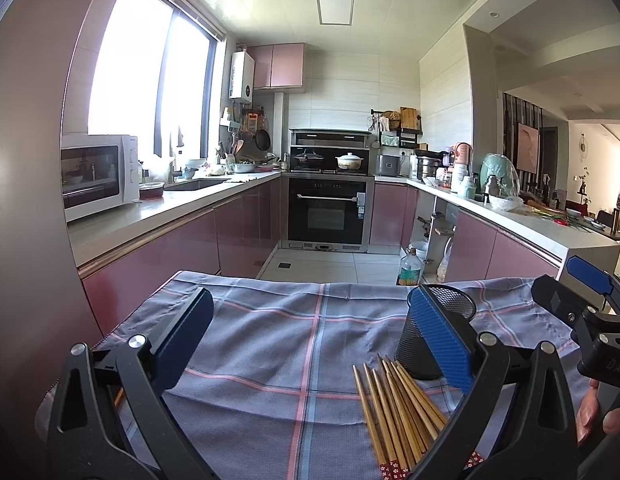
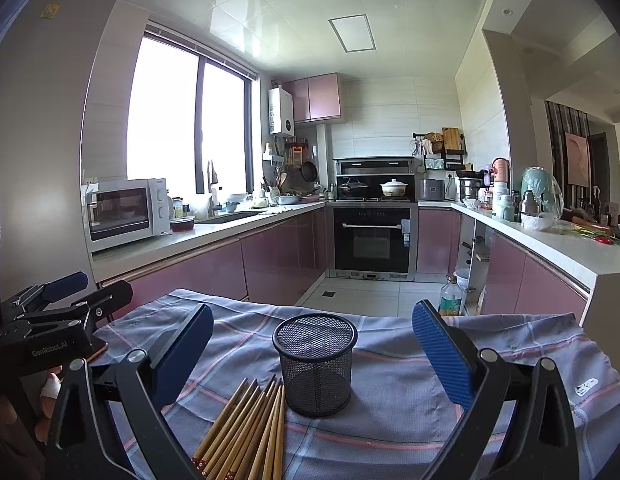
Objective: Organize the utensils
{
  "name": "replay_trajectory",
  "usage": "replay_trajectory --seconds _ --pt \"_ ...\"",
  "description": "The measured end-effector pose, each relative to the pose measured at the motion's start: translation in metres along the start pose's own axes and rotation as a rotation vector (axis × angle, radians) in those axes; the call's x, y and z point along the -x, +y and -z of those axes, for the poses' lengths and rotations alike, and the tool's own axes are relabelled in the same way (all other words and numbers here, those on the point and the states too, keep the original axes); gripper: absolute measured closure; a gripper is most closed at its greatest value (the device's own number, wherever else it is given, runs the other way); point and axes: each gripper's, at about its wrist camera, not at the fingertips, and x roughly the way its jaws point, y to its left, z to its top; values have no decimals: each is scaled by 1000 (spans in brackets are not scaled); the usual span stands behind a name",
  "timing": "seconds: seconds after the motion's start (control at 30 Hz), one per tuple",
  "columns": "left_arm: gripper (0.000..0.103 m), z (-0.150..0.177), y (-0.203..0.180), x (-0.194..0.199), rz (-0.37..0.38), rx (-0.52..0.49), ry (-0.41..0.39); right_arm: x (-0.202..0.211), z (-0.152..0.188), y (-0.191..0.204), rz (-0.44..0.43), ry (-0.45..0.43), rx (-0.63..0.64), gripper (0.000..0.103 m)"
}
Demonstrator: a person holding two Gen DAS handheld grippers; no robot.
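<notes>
A bundle of wooden chopsticks [image 1: 398,408] lies on a blue checked cloth [image 1: 278,332], tips toward a black mesh holder [image 1: 434,332] that stands upright and empty. In the right wrist view the chopsticks [image 2: 246,428] lie just left of and in front of the holder [image 2: 316,364]. My left gripper [image 1: 314,336] is open and empty above the cloth, left of the chopsticks. My right gripper [image 2: 314,344] is open and empty, with the holder between its fingers' lines but farther out. The right gripper shows at the far right in the left wrist view [image 1: 582,292].
The cloth [image 2: 430,400] covers a small table in a kitchen. Pink cabinets and counters run on both sides, with a microwave [image 1: 98,172] on the left and an oven [image 1: 328,212] at the back. A bottle [image 1: 410,268] stands on the floor beyond the table.
</notes>
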Motion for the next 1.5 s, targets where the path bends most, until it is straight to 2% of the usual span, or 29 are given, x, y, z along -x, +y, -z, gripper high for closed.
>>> replay_trajectory --seconds 1.5 --pt "6 4 -4 -3 3 -1 5 -2 2 1 -9 5 -3 7"
